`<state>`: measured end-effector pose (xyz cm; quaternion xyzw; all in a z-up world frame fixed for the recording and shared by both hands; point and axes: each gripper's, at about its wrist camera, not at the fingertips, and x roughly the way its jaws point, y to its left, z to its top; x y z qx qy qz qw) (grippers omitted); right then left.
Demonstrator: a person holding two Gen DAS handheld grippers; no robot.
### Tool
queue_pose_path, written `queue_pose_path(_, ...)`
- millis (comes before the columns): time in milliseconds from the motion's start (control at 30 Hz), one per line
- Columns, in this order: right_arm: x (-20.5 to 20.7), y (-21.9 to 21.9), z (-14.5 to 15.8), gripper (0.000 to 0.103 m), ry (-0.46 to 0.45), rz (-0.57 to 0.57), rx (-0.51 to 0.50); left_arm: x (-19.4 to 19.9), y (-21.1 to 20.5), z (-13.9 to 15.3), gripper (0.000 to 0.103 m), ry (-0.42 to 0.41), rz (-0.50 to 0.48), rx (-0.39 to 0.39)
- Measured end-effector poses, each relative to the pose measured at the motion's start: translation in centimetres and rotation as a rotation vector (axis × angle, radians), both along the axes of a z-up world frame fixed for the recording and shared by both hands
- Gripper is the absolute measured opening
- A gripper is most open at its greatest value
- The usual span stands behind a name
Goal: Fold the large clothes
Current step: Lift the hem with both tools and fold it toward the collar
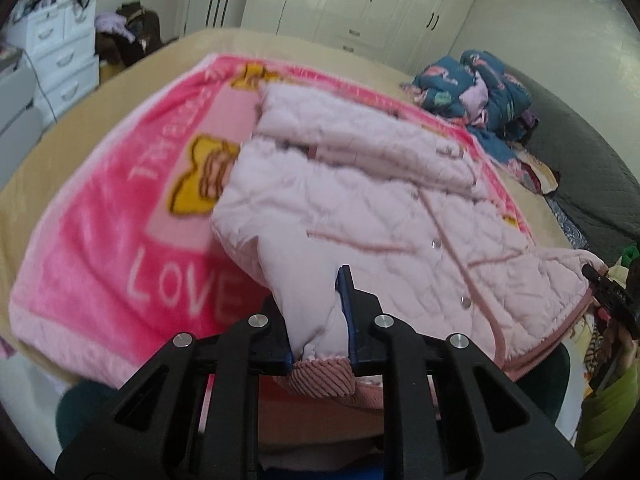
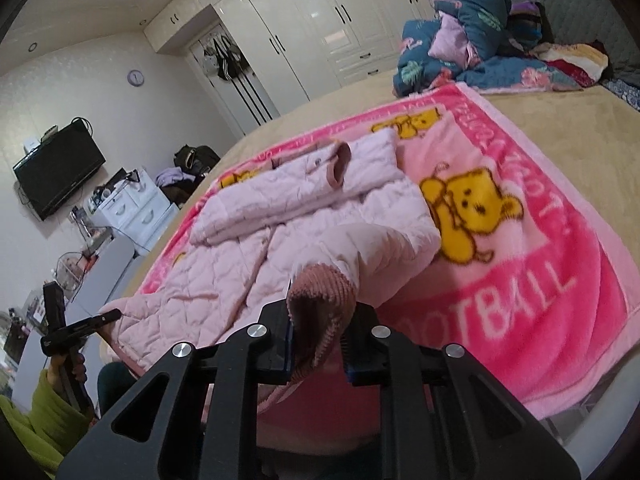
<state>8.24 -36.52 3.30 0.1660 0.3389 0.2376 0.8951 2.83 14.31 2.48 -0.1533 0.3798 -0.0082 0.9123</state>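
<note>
A pale pink quilted jacket (image 1: 360, 200) lies front up on a pink bear blanket (image 1: 100, 260) on the bed. My left gripper (image 1: 316, 304) is shut on the near sleeve just above its ribbed dusty-pink cuff (image 1: 320, 376), and the sleeve is lifted off the blanket. In the right wrist view my right gripper (image 2: 320, 316) is shut on the other sleeve's ribbed cuff (image 2: 320, 292), raised above the jacket (image 2: 280, 216). Each view shows the other gripper at the jacket's far hem corner: the right gripper (image 1: 604, 292) and the left gripper (image 2: 100, 320).
The blanket (image 2: 520, 280) covers a beige bed (image 2: 580, 128). A heap of blue patterned bedding (image 2: 460, 40) sits at the far corner. White drawers (image 1: 64, 60), a wall television (image 2: 60, 168) and a wardrobe (image 2: 300, 40) stand beyond. A green sleeve (image 2: 48, 412) shows lower left.
</note>
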Motion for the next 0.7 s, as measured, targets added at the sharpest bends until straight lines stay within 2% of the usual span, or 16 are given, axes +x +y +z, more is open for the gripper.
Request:
queue_pose_path(233, 0.9, -0.2, 0.6, 0.016, -0.011, -0.03, 0.027, 1.4, 0.1, 2.2, 0.01, -0.061, 0.009, -0.007)
queue_pose_path(700, 2.4, -0.6, 1.4, 0.016, -0.015, -0.074, 0.065, 4.1, -0.8, 4.3, 0.011, -0.113, 0.031, 0.063)
